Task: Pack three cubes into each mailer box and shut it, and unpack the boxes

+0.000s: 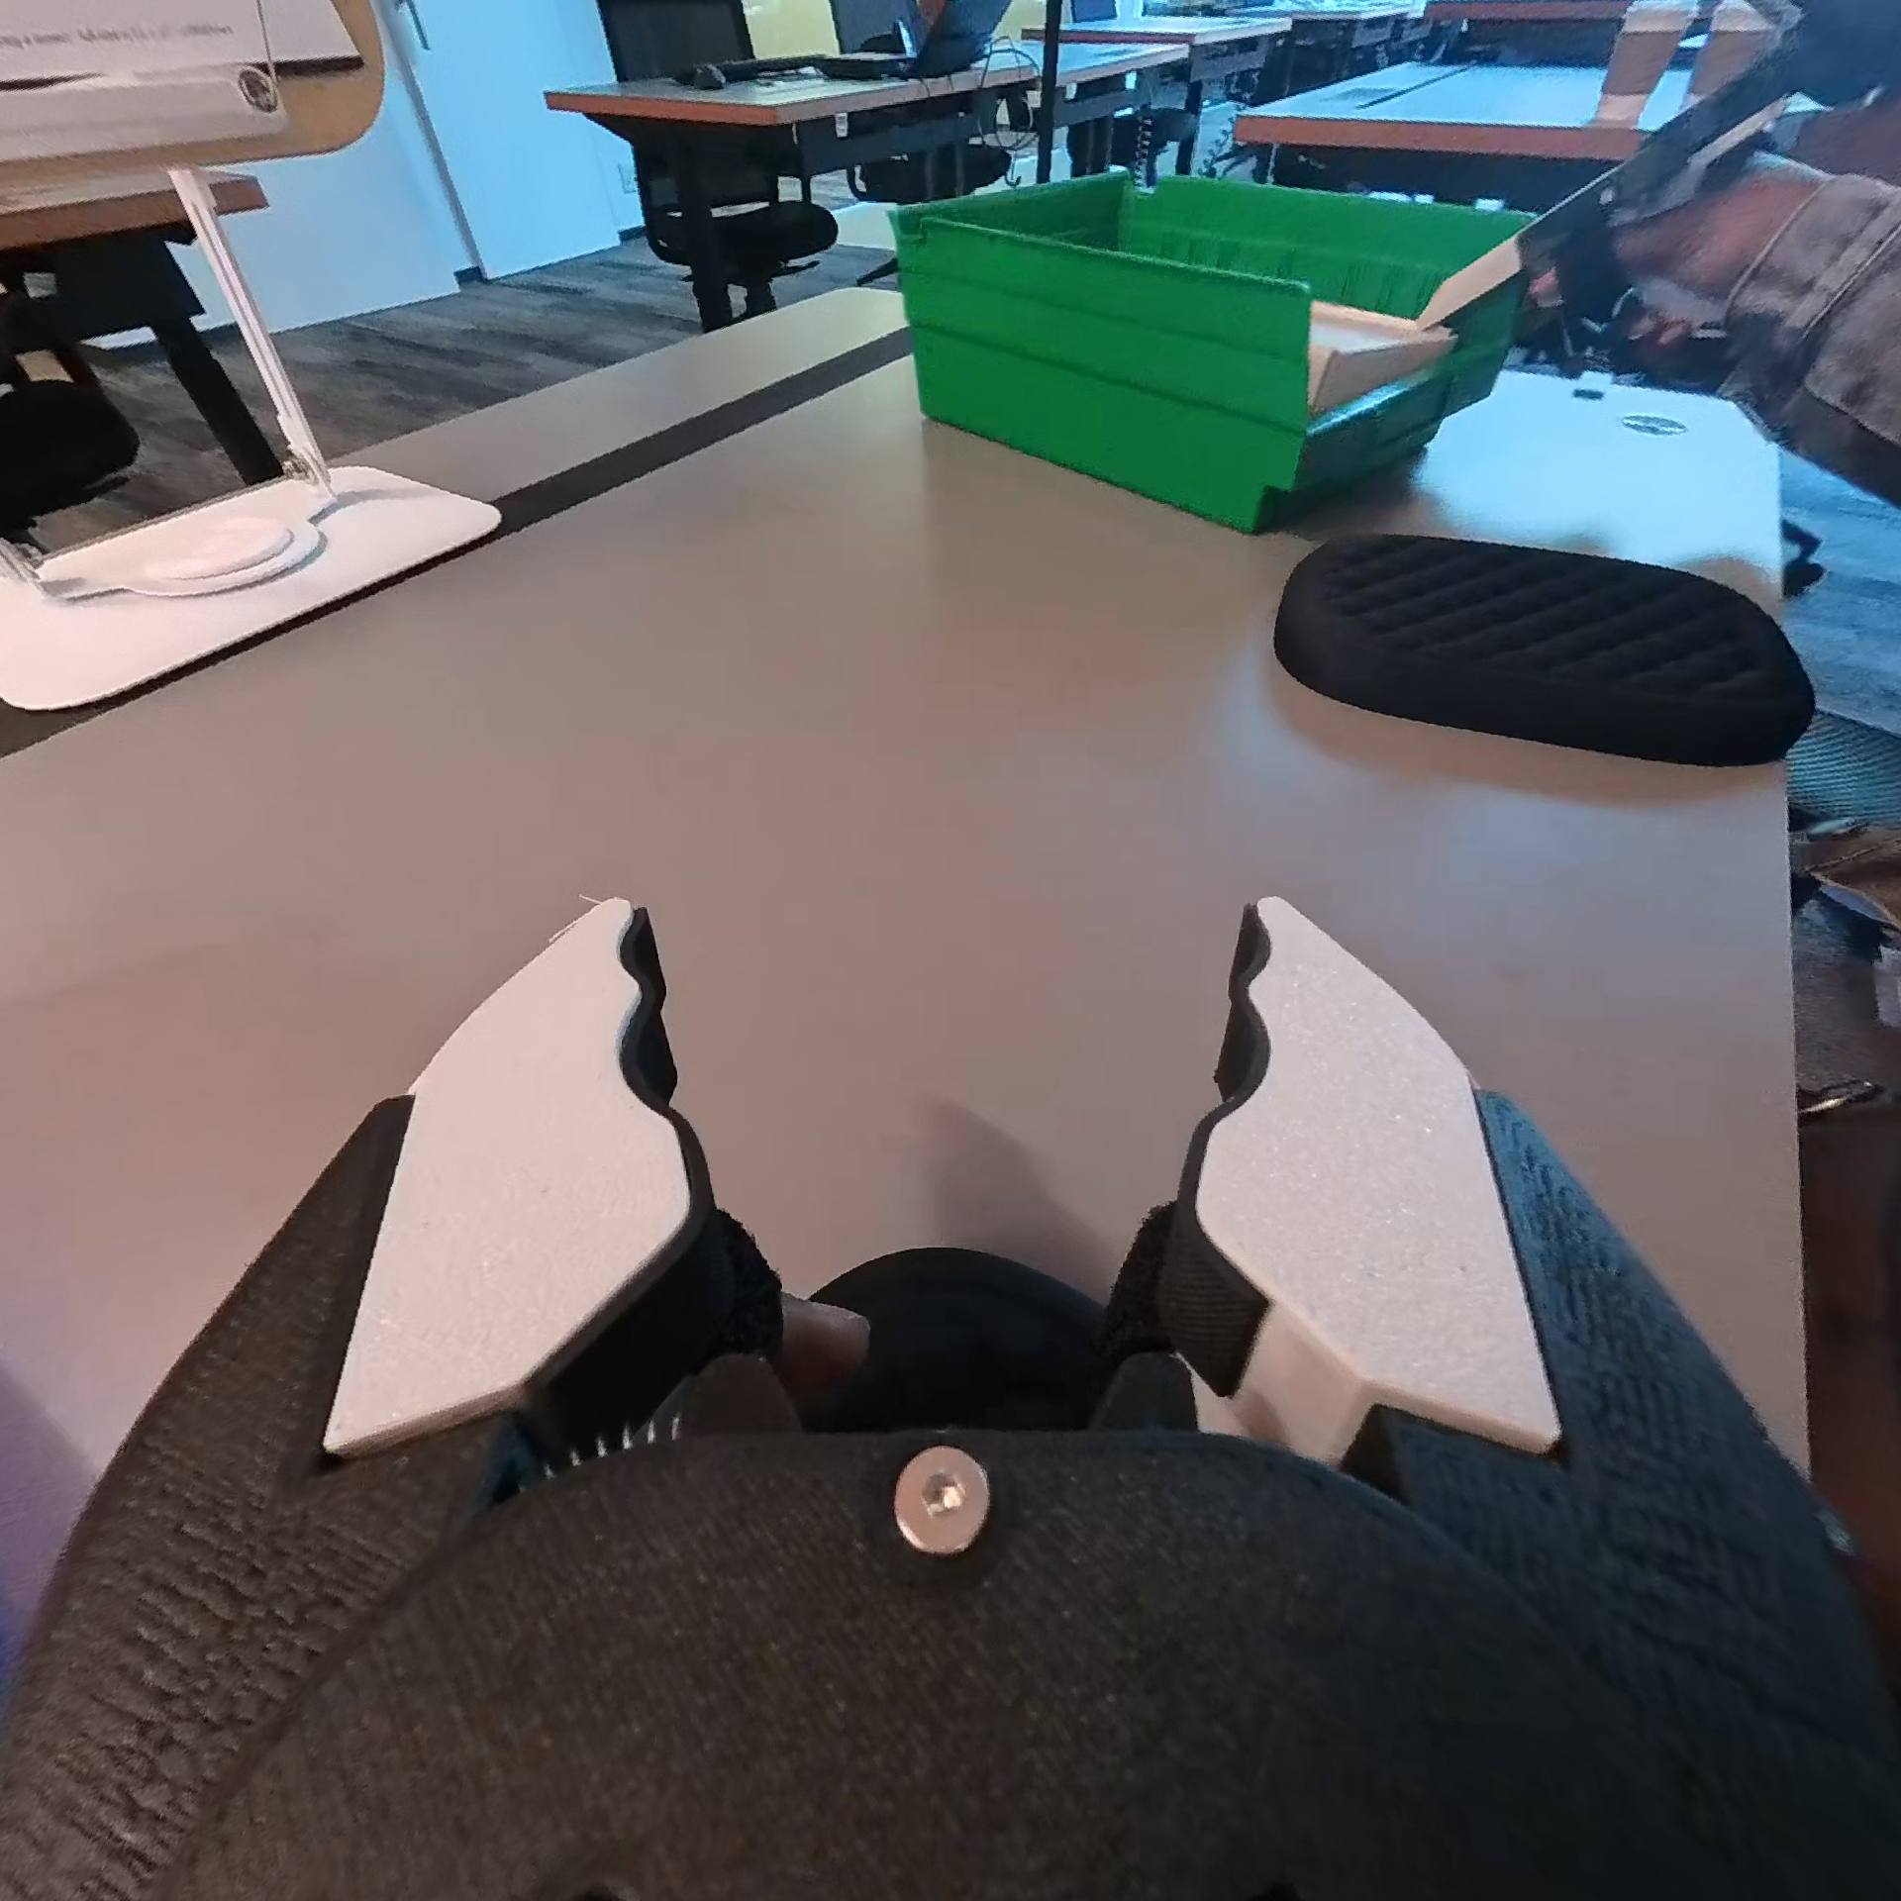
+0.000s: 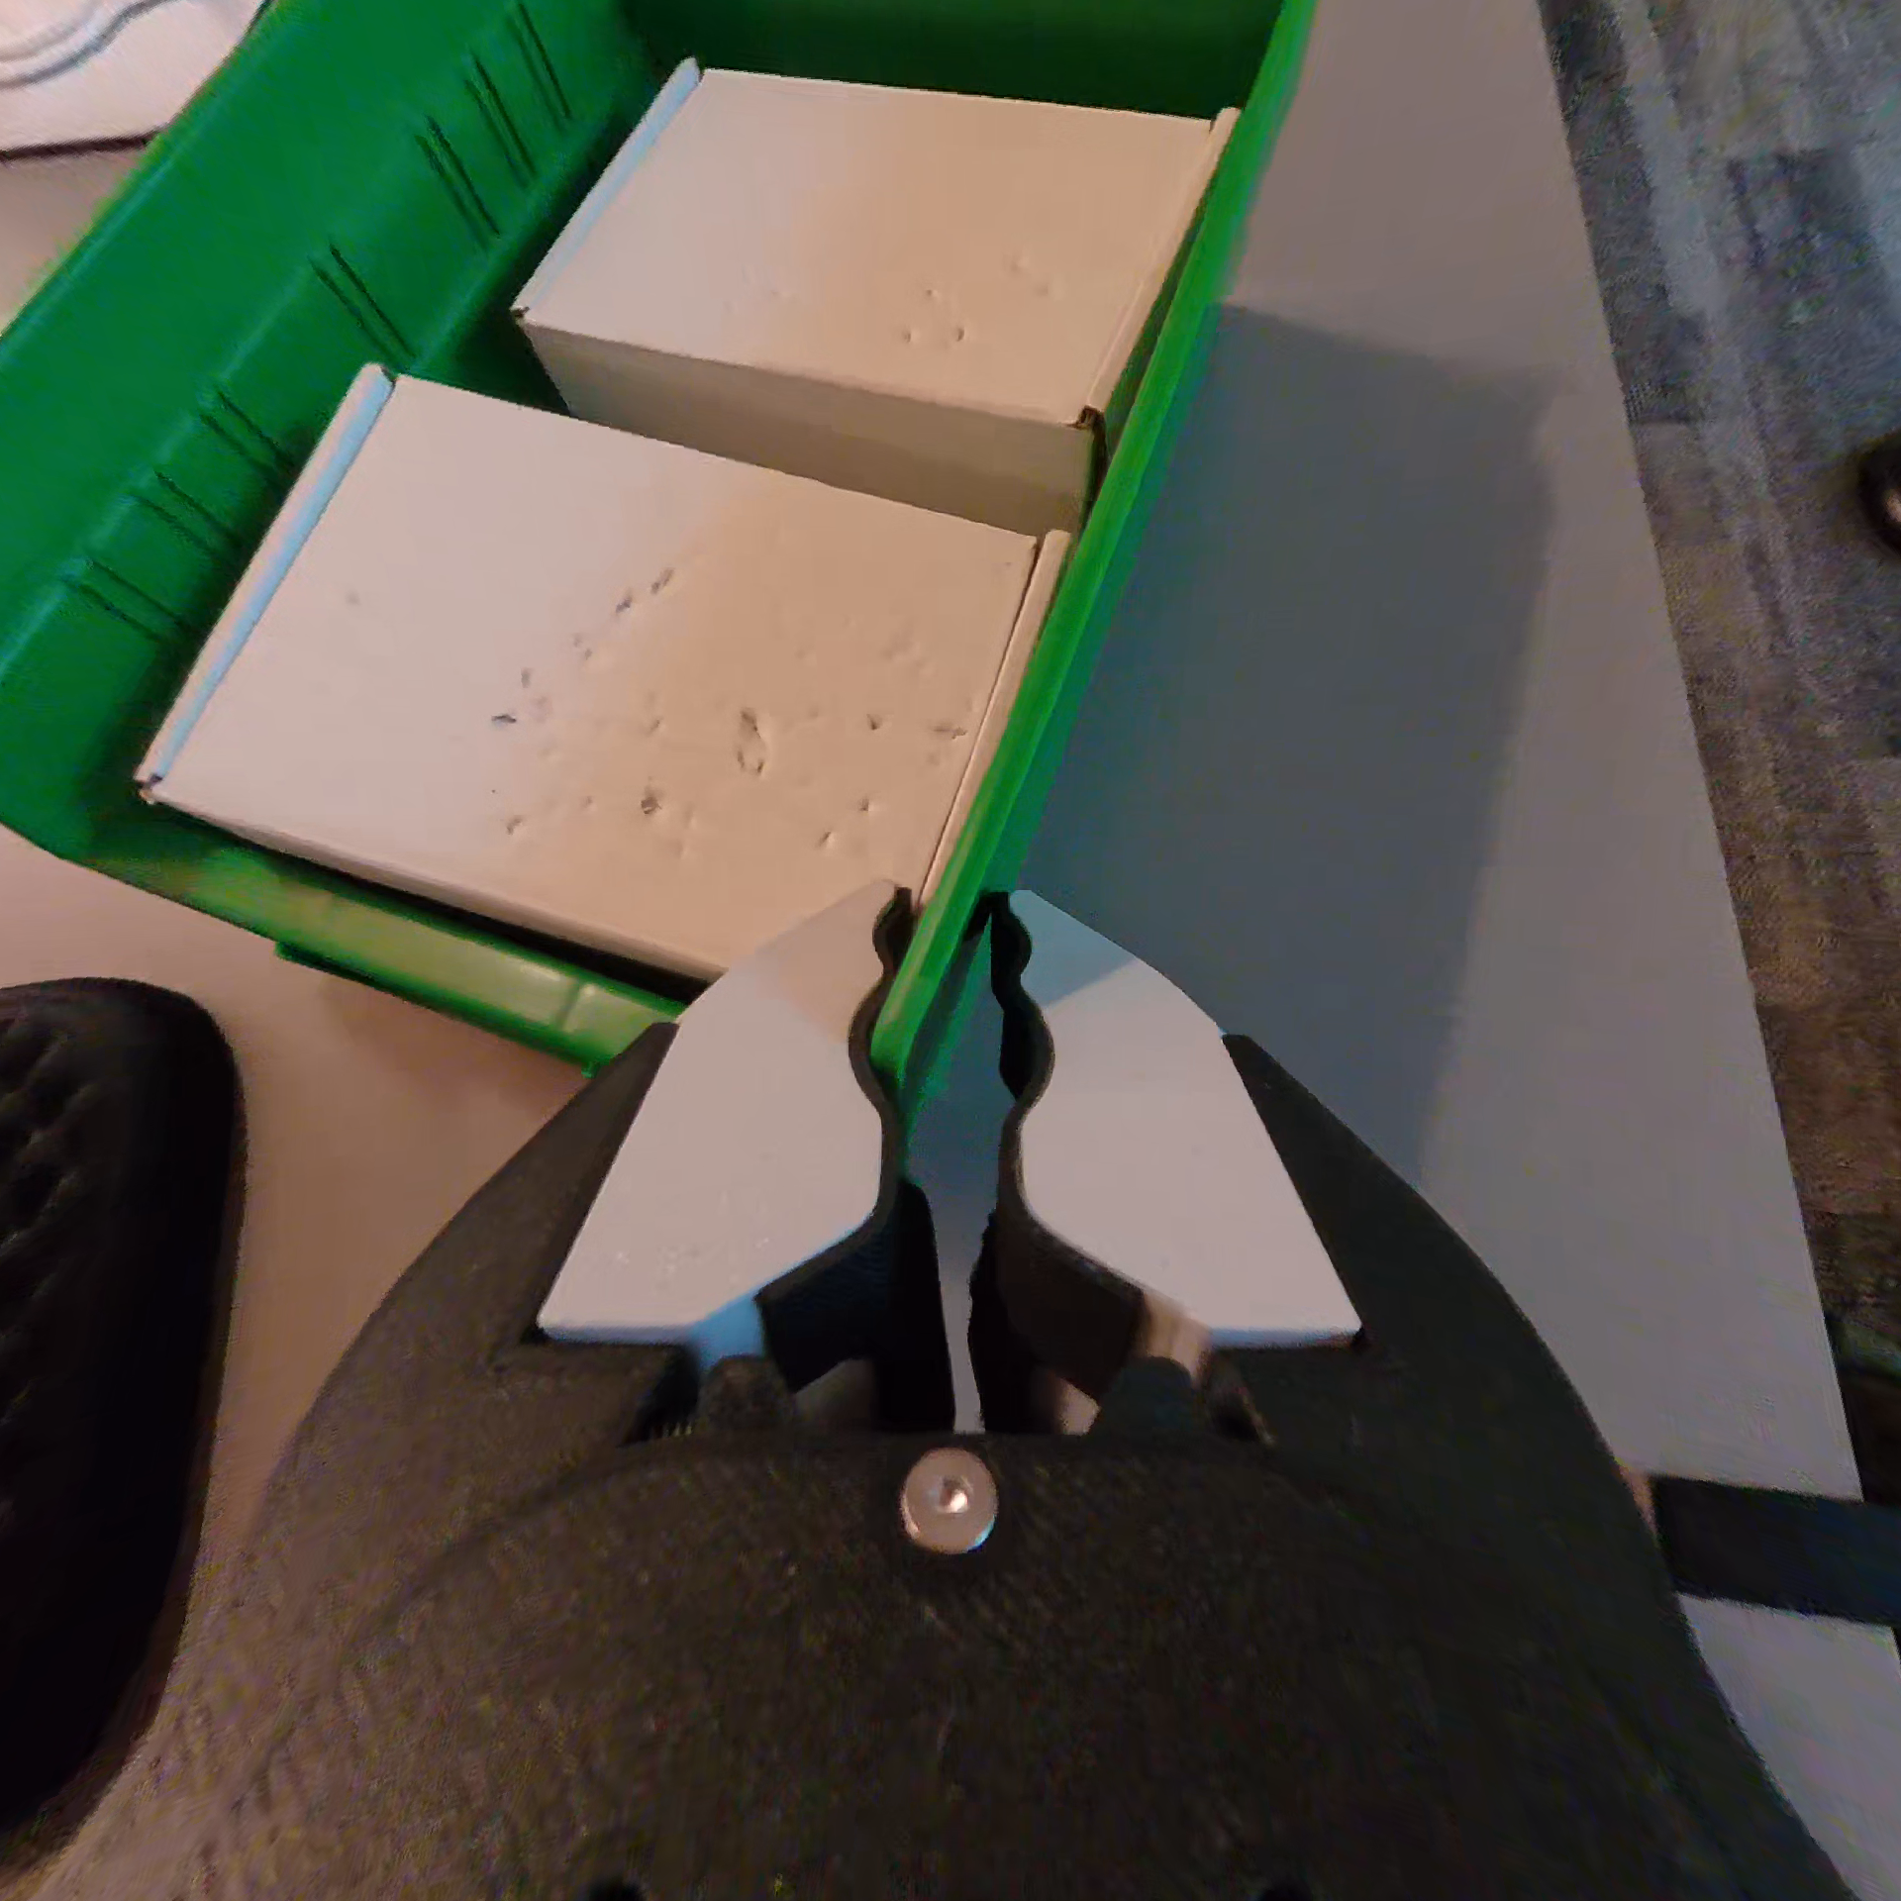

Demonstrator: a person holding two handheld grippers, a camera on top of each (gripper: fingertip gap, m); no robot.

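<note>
Two shut white mailer boxes lie in a green bin. The near box is at the bin's front and the far box is behind it. My right gripper is shut on the bin's right wall near its front corner, one finger inside and one outside. My left gripper is open and empty, low over the bare table, well short of the bin. A box corner shows in the bin's open end. No cubes are in view.
A black ribbed pad lies on the table in front of the bin and also shows in the right wrist view. A white stand is at the far left. A person's sleeve is by the bin. The table's right edge is close. Some 55 cm of space lies between my two pairs of fingers.
</note>
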